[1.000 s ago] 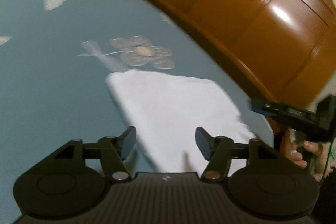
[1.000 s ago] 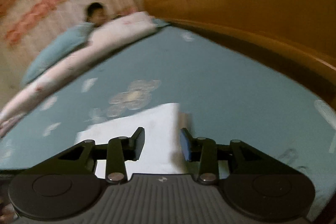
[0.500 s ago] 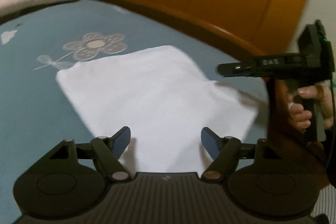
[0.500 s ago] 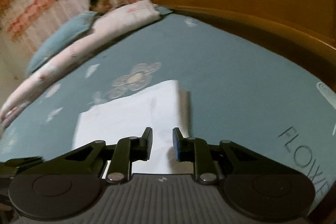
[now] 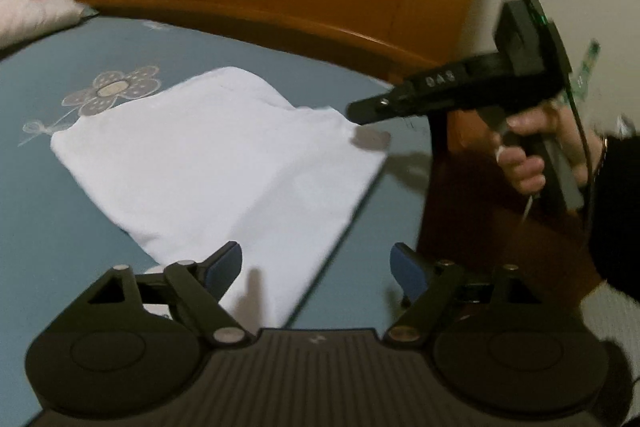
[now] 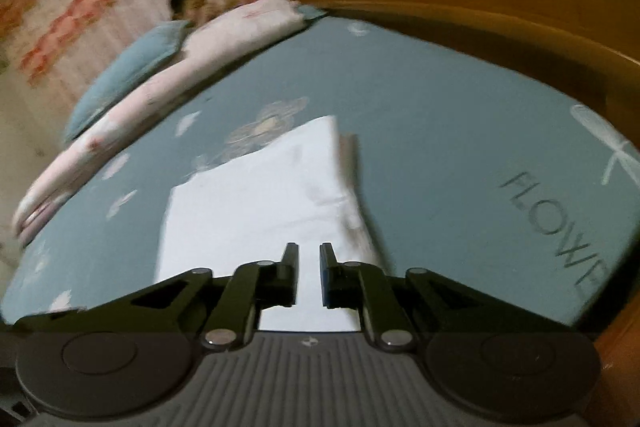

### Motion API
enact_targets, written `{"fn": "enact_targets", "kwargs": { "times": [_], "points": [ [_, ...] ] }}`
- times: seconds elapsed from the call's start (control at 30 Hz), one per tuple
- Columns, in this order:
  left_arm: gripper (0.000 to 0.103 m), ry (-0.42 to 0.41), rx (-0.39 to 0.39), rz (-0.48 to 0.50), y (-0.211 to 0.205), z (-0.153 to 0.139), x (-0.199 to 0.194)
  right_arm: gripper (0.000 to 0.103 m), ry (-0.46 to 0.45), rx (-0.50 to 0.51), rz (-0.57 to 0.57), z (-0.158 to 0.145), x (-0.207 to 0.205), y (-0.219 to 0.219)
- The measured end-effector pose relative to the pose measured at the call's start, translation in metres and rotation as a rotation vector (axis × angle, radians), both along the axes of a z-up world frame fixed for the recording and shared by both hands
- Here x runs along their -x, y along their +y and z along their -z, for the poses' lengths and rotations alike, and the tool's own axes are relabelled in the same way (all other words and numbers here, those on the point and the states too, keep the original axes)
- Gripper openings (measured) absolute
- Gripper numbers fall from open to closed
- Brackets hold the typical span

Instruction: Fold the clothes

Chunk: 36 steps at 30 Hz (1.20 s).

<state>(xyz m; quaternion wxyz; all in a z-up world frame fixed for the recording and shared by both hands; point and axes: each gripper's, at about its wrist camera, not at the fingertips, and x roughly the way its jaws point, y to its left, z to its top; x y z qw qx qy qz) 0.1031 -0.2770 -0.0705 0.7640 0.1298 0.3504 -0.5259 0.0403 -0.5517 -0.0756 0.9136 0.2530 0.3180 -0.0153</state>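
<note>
The flat white folded cloth garment [image 5: 216, 163] lies on the blue flowered bed sheet [image 5: 48, 219], the left hand-held gripper [image 5: 316, 265] spread wide with jaws just opening over its near corner, the right hand-held gripper [image 6: 309, 269] nearly clenched, jaws just closing with cloth seen in the gap but no grip evident, so the next fold likely needs both edges pinched.
</note>
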Motion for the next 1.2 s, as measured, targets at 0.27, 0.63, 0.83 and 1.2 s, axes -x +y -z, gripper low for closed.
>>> {"fn": "enact_targets", "kwargs": {
  "times": [0.27,0.63,0.83,1.2],
  "points": [
    [0.082,0.044,-0.066,-0.047,0.016,0.009,0.008,0.018,0.077,0.034,0.006,0.014,0.018,0.018],
    [0.083,0.035,-0.049,-0.133,0.05,0.001,0.003,0.021,0.056,0.252,-0.221,0.006,-0.05,0.111],
    [0.086,0.043,-0.02,-0.172,0.071,0.003,-0.008,0.025,0.038,0.312,-0.242,-0.008,-0.051,0.136],
    [0.087,0.048,-0.008,-0.211,0.09,0.004,-0.021,0.03,0.022,0.341,-0.273,-0.015,-0.09,0.164]
  ]
}}
